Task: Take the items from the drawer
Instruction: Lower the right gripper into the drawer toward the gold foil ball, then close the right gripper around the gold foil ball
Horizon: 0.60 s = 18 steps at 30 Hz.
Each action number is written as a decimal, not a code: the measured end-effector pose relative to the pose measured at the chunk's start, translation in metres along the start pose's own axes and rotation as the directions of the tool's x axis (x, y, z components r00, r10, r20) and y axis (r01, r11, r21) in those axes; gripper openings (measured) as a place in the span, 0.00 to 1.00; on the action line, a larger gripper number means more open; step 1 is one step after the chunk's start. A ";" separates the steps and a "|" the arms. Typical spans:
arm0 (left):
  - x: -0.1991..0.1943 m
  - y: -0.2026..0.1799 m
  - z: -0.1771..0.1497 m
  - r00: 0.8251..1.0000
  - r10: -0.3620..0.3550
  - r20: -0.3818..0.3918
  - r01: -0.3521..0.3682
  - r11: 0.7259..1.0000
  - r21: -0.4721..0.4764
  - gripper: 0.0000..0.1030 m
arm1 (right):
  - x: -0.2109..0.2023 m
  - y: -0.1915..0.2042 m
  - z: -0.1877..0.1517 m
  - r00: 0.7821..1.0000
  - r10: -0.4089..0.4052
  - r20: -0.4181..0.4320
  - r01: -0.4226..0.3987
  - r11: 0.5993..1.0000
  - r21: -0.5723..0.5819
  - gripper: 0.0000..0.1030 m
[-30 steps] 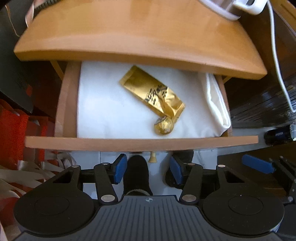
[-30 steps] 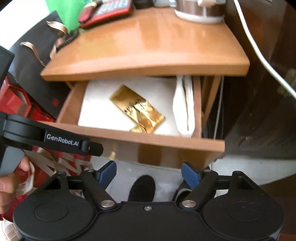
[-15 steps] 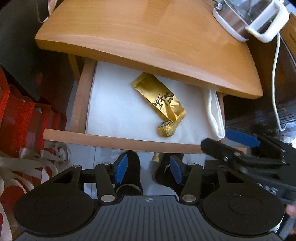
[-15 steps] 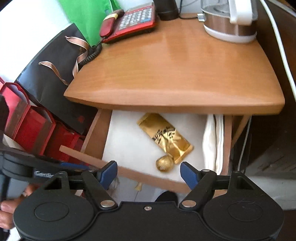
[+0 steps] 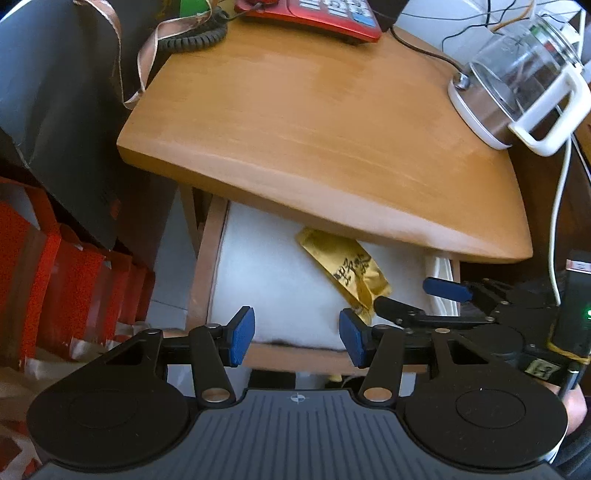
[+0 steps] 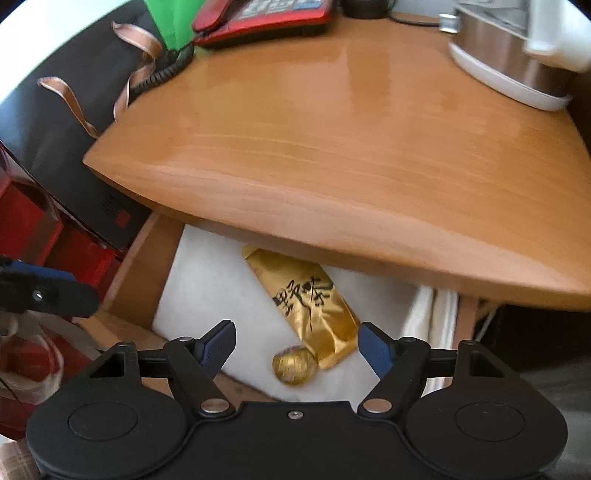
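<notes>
Drawer (image 6: 144, 273): pulled out beneath the wooden tabletop (image 6: 332, 147), lined with white cloth (image 6: 207, 288).

Gold packet (image 6: 310, 306): lies flat on the lining, black characters on its face, its far end tucked under the tabletop edge.

Gold foil ball (image 6: 293, 365): rests on the lining at the near corner of the packet, touching it or just beside it.

My right gripper (image 6: 295, 345): fingers spread wide, holding nothing, poised above the drawer front with the ball and the packet's near end between my blue pads (image 6: 373, 349).

My left gripper (image 5: 295, 336): fingers likewise wide apart and empty, over the drawer's front rail; the packet shows beyond my right pad.

On the tabletop: red telephone (image 6: 262, 14) at the back, kettle (image 5: 517, 81) at the right corner.

Beside the table: red bags (image 5: 55, 280), black bag (image 5: 66, 110).
</notes>
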<state>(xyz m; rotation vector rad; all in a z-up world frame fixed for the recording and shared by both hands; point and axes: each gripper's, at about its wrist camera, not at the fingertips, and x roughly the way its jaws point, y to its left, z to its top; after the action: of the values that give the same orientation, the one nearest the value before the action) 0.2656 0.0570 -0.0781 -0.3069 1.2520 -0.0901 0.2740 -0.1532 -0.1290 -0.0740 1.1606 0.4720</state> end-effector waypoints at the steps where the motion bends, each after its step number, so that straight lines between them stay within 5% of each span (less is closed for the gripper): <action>1: 0.003 0.001 0.001 1.000 0.000 -0.001 0.000 1.000 -0.001 0.52 | 0.006 0.001 0.002 1.000 -0.004 -0.005 0.004 1.000 -0.010 0.68; 18: 0.042 0.005 0.007 0.999 -0.022 -0.045 0.022 1.000 0.000 0.52 | 0.062 0.007 0.012 0.995 -0.019 -0.095 0.012 0.997 -0.071 0.68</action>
<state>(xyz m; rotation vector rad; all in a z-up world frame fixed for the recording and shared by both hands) 0.2847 0.0528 -0.1158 -0.3192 1.2929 -0.1164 0.3013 -0.1234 -0.1783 -0.1676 1.2362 0.5001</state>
